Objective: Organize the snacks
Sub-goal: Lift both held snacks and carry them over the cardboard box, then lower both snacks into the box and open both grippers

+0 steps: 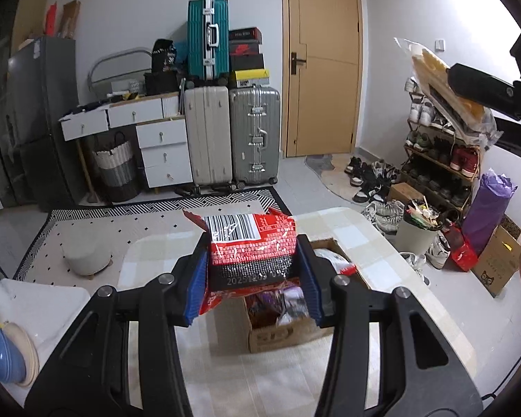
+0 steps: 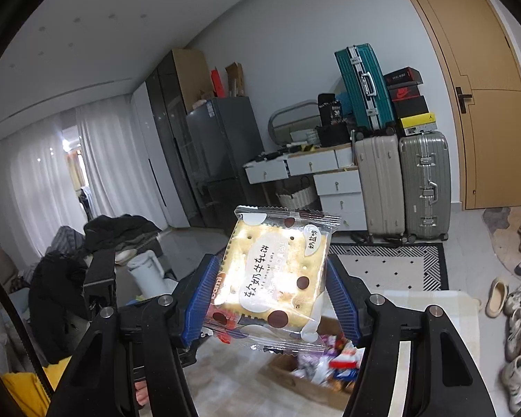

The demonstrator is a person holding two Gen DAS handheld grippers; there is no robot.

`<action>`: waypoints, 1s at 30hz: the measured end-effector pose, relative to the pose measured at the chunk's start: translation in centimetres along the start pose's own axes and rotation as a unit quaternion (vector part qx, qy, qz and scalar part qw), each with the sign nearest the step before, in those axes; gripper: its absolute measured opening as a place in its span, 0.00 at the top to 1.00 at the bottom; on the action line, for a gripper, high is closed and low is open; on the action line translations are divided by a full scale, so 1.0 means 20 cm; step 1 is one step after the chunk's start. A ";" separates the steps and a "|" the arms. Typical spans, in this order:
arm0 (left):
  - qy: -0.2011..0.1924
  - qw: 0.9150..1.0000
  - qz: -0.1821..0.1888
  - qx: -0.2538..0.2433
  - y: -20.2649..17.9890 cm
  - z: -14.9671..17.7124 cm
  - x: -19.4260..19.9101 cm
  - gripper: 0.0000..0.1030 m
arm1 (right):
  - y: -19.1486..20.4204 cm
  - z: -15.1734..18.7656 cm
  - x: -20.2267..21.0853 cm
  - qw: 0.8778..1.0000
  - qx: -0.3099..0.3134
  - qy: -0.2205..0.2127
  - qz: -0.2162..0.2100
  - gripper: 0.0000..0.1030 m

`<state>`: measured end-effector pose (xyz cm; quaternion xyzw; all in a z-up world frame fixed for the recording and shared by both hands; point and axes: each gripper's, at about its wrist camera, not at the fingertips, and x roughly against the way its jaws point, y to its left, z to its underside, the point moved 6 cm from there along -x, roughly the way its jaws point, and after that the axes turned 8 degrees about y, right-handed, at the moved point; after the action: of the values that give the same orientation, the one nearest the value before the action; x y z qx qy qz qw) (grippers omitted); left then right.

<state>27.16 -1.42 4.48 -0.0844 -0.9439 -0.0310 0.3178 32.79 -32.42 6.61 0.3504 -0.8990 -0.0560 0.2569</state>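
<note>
Crowding the far wall, suitcases [image 1: 232, 132], drawers [image 1: 161, 149], shoe rack [image 1: 441, 146]

Open air above the worktop [image 1: 371, 243]; both packets held well clear of it. Cardboard box [image 1: 284, 333] sits mid-worktop under the left gripper [image 1: 253, 278], top open, heaped w/ snacks. Bare worktop in front of and beside the box. White kettle [image 2: 146, 271] stands at the far left. Right gripper [image 1: 469, 83] high on the right side.
</note>
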 end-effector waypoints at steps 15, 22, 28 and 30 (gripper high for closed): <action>0.129 0.989 0.058 0.038 0.07 -0.09 -1.15 0.58 | -0.56 0.26 -0.92 0.983 -0.033 0.174 0.056 0.39; 0.175 0.979 0.095 0.033 0.02 0.04 -1.44 0.58 | -0.69 0.51 -1.15 0.963 -0.035 0.259 0.064 0.39; 0.206 0.971 0.117 0.019 -0.05 0.14 -1.62 0.57 | -0.72 0.61 -1.17 0.957 -0.026 0.281 0.074 0.39; 0.205 0.972 0.117 0.021 -0.06 0.15 -1.65 0.57 | -0.72 0.63 -1.18 0.955 -0.027 0.285 0.073 0.39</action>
<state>51.03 -6.78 -17.77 -0.1799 -0.8428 0.0093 0.5072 49.82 -28.75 -18.26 0.2780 -0.8096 0.0412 0.5154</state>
